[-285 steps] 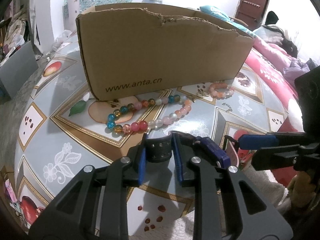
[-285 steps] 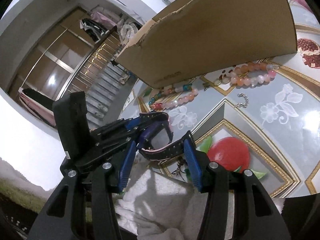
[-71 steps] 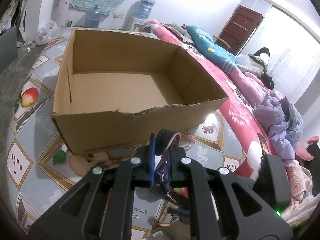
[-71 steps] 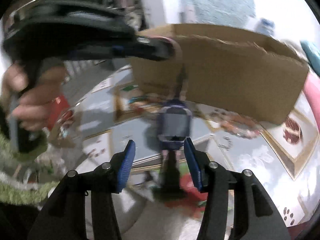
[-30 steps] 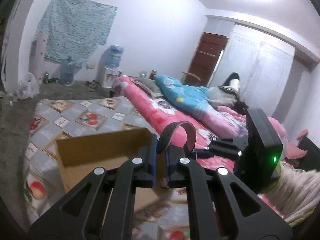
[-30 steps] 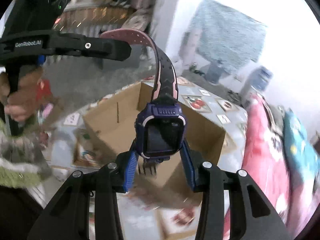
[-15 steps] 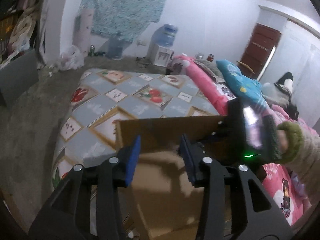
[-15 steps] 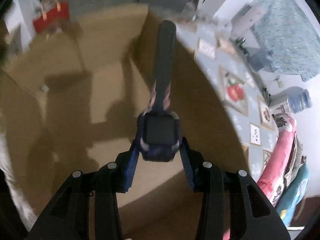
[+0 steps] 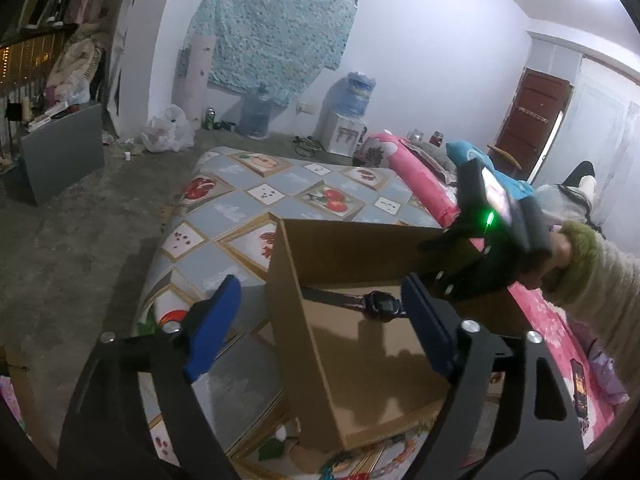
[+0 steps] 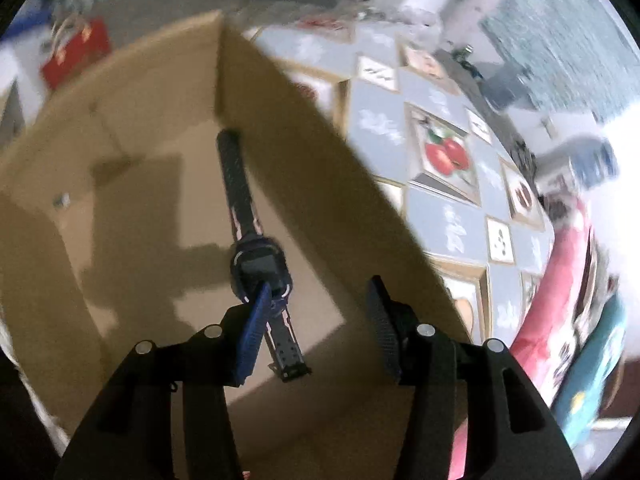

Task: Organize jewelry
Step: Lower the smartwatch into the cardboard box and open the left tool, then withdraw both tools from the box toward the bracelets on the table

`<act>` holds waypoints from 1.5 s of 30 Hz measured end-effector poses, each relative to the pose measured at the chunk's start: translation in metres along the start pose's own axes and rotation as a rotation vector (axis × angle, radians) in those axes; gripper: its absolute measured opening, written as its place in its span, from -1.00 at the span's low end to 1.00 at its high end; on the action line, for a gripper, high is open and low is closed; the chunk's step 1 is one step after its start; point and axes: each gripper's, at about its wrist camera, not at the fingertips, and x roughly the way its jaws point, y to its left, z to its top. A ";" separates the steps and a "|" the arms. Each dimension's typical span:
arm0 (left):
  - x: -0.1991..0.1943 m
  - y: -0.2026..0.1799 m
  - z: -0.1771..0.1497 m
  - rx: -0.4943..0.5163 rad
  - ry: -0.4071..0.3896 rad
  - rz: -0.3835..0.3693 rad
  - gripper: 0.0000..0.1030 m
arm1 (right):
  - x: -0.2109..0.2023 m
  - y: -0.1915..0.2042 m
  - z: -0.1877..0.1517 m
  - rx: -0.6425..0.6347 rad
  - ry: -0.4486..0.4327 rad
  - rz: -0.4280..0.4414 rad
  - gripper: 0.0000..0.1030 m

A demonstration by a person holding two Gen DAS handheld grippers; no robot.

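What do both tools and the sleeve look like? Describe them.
Left tool: black angular frame, silver screws, blue finger pads. Right tool: the same build, with a green light on its body. Behind it shows a fuzzy cream sleeve with a green cuff. Both tools' jaws have just been opening, empty.

the right wrist view is smeared with motion blur, so the patterned fruit-print mat [image 10: 440,152] and the far room are soft. there the blue-padded left finger [image 10: 254,332] covers part of the dark purple wristwatch [image 10: 256,268]. in the left wrist view the brown cardboard box [image 9: 320,360] hides the mat behind it, and beads at the bottom edge are cut off.
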 end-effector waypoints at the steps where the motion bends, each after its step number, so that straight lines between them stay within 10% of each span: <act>1: -0.004 0.002 -0.004 -0.004 -0.003 0.004 0.60 | -0.001 -0.005 -0.001 0.037 0.002 0.035 -0.05; 8: -0.025 0.017 -0.036 -0.049 0.029 0.035 0.68 | 0.049 0.025 -0.011 0.169 0.226 0.301 -0.05; 19: -0.059 0.045 -0.093 -0.168 0.078 0.092 0.70 | 0.054 0.003 -0.004 0.382 0.243 0.204 0.01; 26: -0.077 0.037 -0.109 -0.133 0.070 0.106 0.70 | -0.071 0.018 -0.023 0.402 -0.028 0.129 0.07; 33: -0.072 0.015 -0.141 -0.065 0.134 0.083 0.71 | -0.184 0.077 -0.101 0.419 -0.426 0.060 0.64; 40: -0.065 -0.021 -0.179 0.011 0.191 0.000 0.70 | -0.144 0.149 -0.180 0.514 -0.500 -0.017 0.75; 45: -0.053 -0.055 -0.208 0.103 0.264 -0.055 0.23 | -0.101 0.189 -0.217 0.630 -0.468 0.050 0.75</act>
